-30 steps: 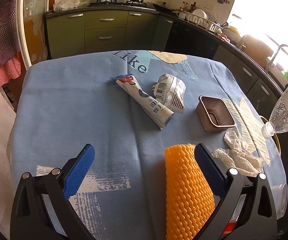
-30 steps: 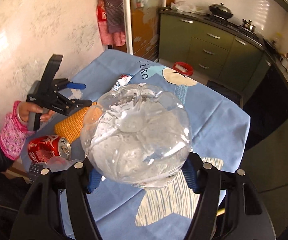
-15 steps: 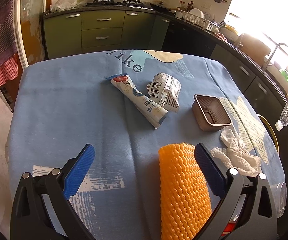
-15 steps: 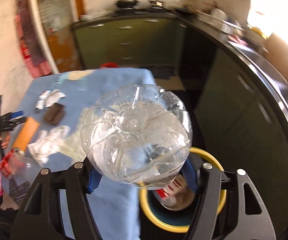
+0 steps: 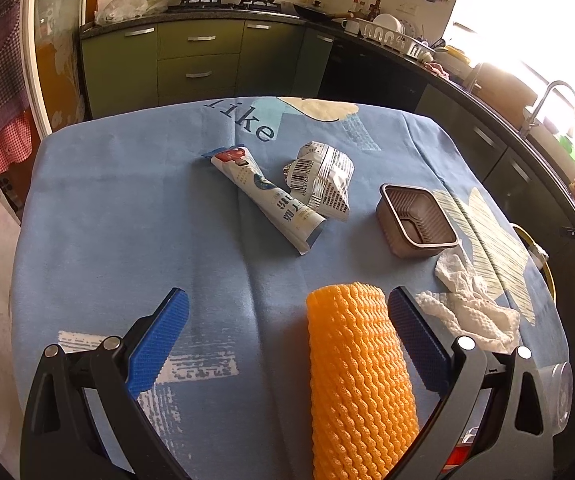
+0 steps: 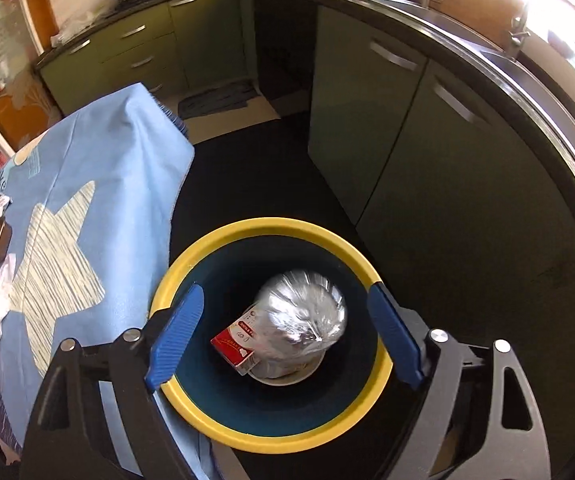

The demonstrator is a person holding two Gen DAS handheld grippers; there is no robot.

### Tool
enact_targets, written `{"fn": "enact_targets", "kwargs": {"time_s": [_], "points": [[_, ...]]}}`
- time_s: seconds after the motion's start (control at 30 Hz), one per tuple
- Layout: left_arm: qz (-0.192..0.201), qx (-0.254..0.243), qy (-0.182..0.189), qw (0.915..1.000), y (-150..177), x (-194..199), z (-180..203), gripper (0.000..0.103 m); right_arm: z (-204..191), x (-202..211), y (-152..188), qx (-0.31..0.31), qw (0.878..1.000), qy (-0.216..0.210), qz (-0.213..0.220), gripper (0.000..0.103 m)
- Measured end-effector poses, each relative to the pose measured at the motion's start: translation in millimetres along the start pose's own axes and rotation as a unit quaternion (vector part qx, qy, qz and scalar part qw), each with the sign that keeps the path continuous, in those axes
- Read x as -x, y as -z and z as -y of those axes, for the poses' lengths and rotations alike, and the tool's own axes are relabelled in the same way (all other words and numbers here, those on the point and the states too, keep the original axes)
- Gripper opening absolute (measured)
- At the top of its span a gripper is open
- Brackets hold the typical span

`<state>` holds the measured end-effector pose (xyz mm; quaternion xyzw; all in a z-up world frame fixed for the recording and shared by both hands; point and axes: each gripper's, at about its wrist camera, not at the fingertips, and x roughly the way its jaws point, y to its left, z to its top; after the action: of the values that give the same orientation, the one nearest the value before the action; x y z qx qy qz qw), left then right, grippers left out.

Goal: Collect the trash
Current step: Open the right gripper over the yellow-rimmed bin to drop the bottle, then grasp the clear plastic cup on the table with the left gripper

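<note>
1. The right tool (image 6: 283,332) hangs over a yellow-rimmed bin (image 6: 271,226) on the floor just beside the bench (image 6: 119,184); its blue-padded jaws are opening wide, with nothing between them.
2. Inside the bin lies a clear plastic bottle (image 6: 303,312), base towards the camera, its image blurred, beside a red-and-white carton (image 6: 233,344).
3. The left tool (image 5: 287,324) hovers low over the blue cloth of the bench, jaws spread wide and gripping nothing.
4. An orange foam net sleeve (image 5: 359,376) lies on the cloth between those jaws, close against the right pad; whether they touch cannot be told.
5. Farther along the bench are a rolled white wrapper (image 5: 267,196) and a crumpled barcode packet (image 5: 321,180), the two touching.
6. To their right sits an empty brown plastic tray (image 5: 417,226), upright.
7. Crumpled white tissue (image 5: 467,300) lies near the tray, by the bench edge.
8. A clear plastic cup (image 5: 559,392) shows at the lower right of the left view, partly hidden behind the tool.
</note>
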<state>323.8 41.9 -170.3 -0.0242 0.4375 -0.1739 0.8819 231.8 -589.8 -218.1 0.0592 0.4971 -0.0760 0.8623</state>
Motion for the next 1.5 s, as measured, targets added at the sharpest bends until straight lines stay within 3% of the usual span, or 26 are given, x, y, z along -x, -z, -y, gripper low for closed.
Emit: {"fn": "enact_targets", "kwargs": {"time_s": [0.17,0.57,0.73,0.93,1.23,1.3,1.5], "points": [[0.008,-0.006,0.003,0.9999,0,7,5,0.098,-2,4,12,-0.011,1.000,-0.006,0.000,0.083],[0.039,-0.025,0.038,0.9982,-6,65,29,0.098,-35,23,64,-0.003,0.996,-0.083,0.020,0.083],[0.034,-0.061,0.064,0.9956,8,94,64,0.098,-43,22,71,0.004,0.995,-0.095,0.022,0.083],[0.013,-0.120,0.109,0.9867,33,114,126,0.098,-48,23,78,0.007,0.993,-0.112,0.024,0.083],[-0.036,-0.172,0.107,0.9787,59,97,184,0.098,-48,29,89,0.010,0.990,-0.135,0.033,0.083],[-0.045,-0.174,0.098,0.9788,60,90,187,0.096,-47,29,92,0.010,0.990,-0.140,0.034,0.083],[-0.076,-0.170,0.075,0.9797,63,68,190,0.074,-41,25,98,0.005,0.988,-0.150,0.033,0.083]]}}
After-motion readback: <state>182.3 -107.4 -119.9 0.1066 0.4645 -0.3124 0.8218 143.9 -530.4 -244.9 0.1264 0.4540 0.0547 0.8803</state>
